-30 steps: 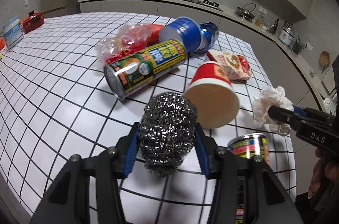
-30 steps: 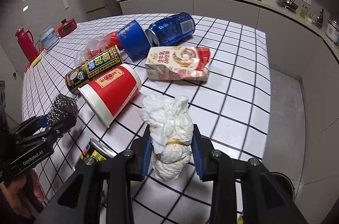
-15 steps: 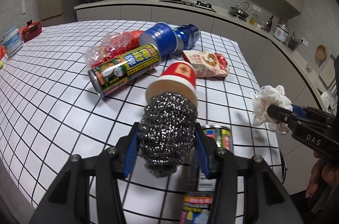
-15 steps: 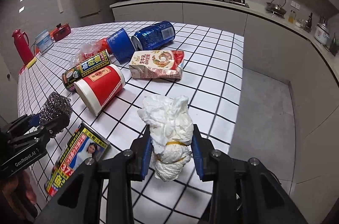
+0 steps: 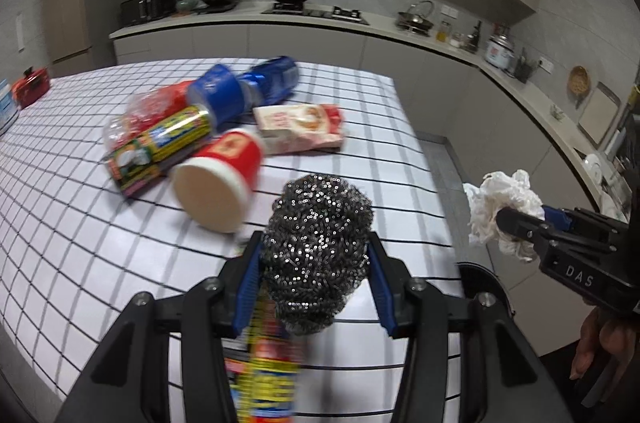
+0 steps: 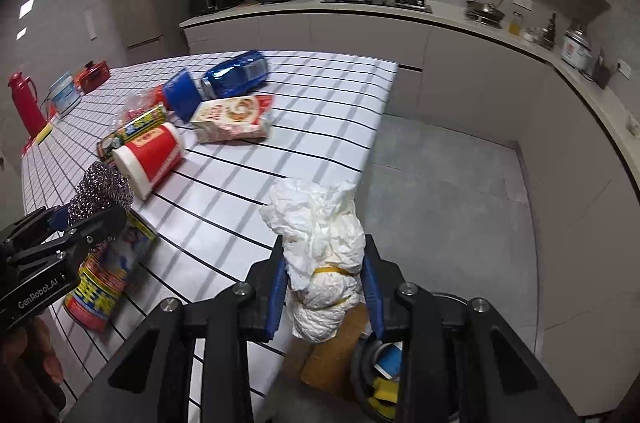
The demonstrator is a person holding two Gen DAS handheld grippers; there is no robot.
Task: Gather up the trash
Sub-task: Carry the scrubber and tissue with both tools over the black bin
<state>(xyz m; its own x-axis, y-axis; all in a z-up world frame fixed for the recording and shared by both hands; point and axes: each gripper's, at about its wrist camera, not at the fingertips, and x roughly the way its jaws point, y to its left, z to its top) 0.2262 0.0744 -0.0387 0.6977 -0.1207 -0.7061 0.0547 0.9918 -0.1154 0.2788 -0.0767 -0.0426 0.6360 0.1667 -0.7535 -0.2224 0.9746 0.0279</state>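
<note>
Now each hand-held gripper pinches its load: left [image 5: 316, 259] a steel scourer [image 5: 318, 251], right [image 6: 324, 287] crumpled tissue [image 6: 320, 243].

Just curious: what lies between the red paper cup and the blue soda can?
In the right wrist view, a milk carton lies between the red paper cup and blue soda can.

Both views are dim and greyish, with corners going black and the kitchen lines bowed by the fisheye lens. Motion blur smears the grid lines of the desk [image 5: 72, 207] and the cans [image 5: 264, 375] near the lower edge. The steel scourer [image 5: 316, 255] glints with small highlights and stays sharp.
</note>
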